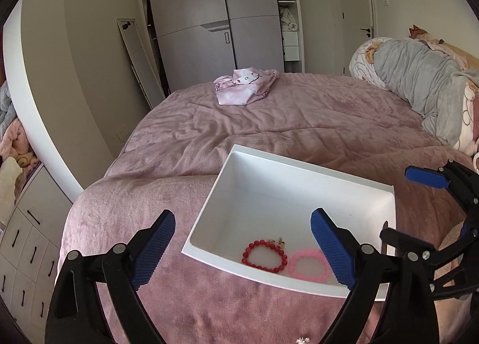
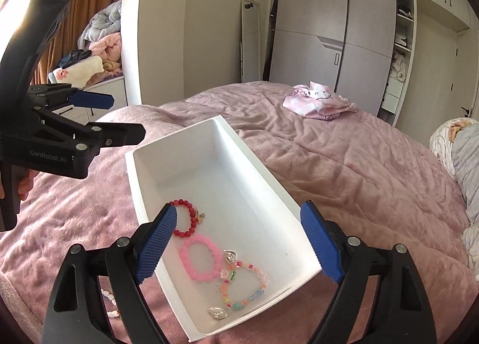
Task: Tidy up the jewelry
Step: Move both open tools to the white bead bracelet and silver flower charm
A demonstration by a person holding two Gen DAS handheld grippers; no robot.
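Observation:
A white tray (image 2: 209, 146) lies on the pink bed. In it lie a red bead bracelet (image 2: 187, 219), a pink bead bracelet (image 2: 201, 260), a multicolour bead bracelet (image 2: 244, 290) and two silver heart charms (image 2: 218, 312). The red bracelet (image 1: 264, 256) and pink bracelet (image 1: 308, 265) also show in the left wrist view, in the tray (image 1: 269, 191). My left gripper (image 1: 243, 249) is open and empty above the tray's near edge. My right gripper (image 2: 238, 245) is open and empty over the tray. A loose bead piece (image 2: 109, 299) lies on the blanket left of the tray.
A folded pink Hello Kitty cloth (image 1: 245, 84) lies far on the bed. Bunched pillows and a grey quilt (image 1: 419, 86) sit at the right. A wardrobe (image 1: 215, 20) and leaning mirror (image 1: 137, 59) stand behind. White drawers (image 1: 27, 242) stand to the left.

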